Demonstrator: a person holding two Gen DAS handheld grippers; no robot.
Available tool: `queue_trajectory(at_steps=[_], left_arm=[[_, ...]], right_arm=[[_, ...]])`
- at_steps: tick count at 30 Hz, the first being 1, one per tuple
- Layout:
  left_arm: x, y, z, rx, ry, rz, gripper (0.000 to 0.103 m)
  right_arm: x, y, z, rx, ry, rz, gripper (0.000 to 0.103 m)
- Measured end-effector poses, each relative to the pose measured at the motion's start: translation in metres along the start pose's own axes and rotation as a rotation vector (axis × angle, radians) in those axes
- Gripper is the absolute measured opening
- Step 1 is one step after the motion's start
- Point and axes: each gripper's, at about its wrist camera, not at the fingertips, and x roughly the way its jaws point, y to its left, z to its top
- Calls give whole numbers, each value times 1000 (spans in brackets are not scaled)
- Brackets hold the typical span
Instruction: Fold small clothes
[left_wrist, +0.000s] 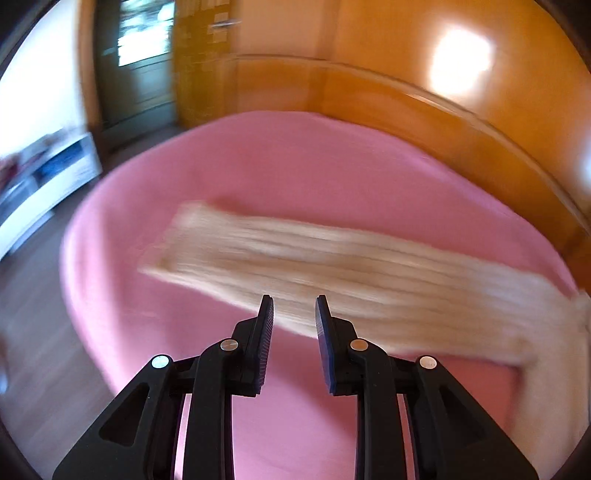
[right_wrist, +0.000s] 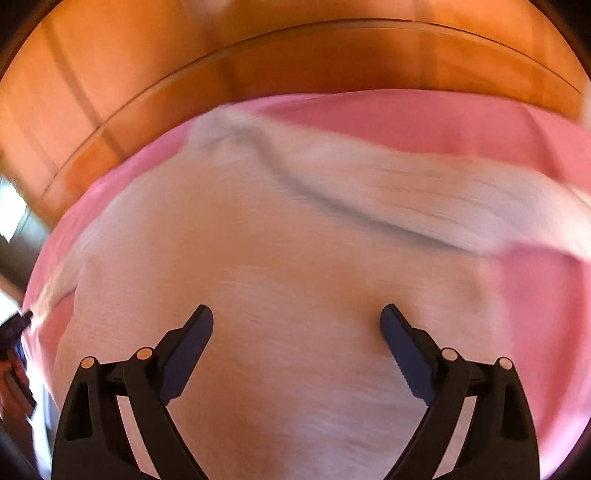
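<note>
Here we look down both grippers at a pink sheet spread over a bed. Nearest in the left wrist view, our left gripper shows its two black fingers a narrow gap apart, with nothing between them; only pink sheet and the near edge of the cloth show through the gap. Just past the tips lies a cream ribbed knit, a long sleeve-like strip that runs from the left across to the right edge of the view, flat on the sheet and blurred. At the lower right it bends toward us into a wider part. Beyond the sheet stands an orange wooden headboard, and off to the left a dark door and a white shelf.

In the right wrist view, our right gripper stands wide, its fingers well apart and holding nothing. Under and between them spreads the pale body of the knit, filling most of the view; whether the tips touch it we cannot tell. Farther on, a fold of the same knit crosses from upper left to right, raised into a ridge. Pink sheet shows around it, then the headboard behind.
</note>
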Motion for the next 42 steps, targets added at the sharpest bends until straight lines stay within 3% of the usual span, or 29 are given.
queue_trajectory(at_steps=[4, 9, 12, 15, 19, 22, 25, 29, 31, 32, 33, 38, 42], left_arm=[[-23, -74, -25, 146, -40, -189, 22], [-41, -171, -65, 310, 24, -401, 22], [-43, -208, -85, 380, 72, -466, 22], [-48, -250, -116, 479, 117, -480, 22], [-51, -272, -146, 574, 142, -469, 22], [-52, -287, -156, 628, 105, -417, 22], [-54, -286, -160, 642, 101, -392, 22], [-52, -288, -157, 633, 117, -387, 22], [-48, -290, -156, 631, 109, -367, 30], [-43, -295, -155, 626, 110, -367, 31], [-44, -291, -154, 616, 114, -370, 31], [-45, -286, -149, 620, 127, -403, 31], [-50, -293, -145, 662, 160, -509, 31]], right_arm=[[-40, -63, -8, 111, -64, -108, 82], [-76, -145, -27, 213, -124, -355, 72], [-90, -183, -36, 268, -151, -454, 72], [-110, -214, -41, 328, -209, -531, 71], [-120, -205, -46, 143, -230, -591, 70], [-107, -190, -54, -22, -193, -565, 55], [-78, -178, -53, -179, -155, -600, 51], [-48, -201, -40, -169, -109, -639, 51], [-42, -212, -32, -150, -97, -593, 47], [-41, -211, -28, -160, -79, -580, 22], [-43, -204, -24, -189, -63, -611, 8], [-96, -172, -20, -272, -142, -552, 6], [-170, -142, -15, -204, -261, -382, 6]])
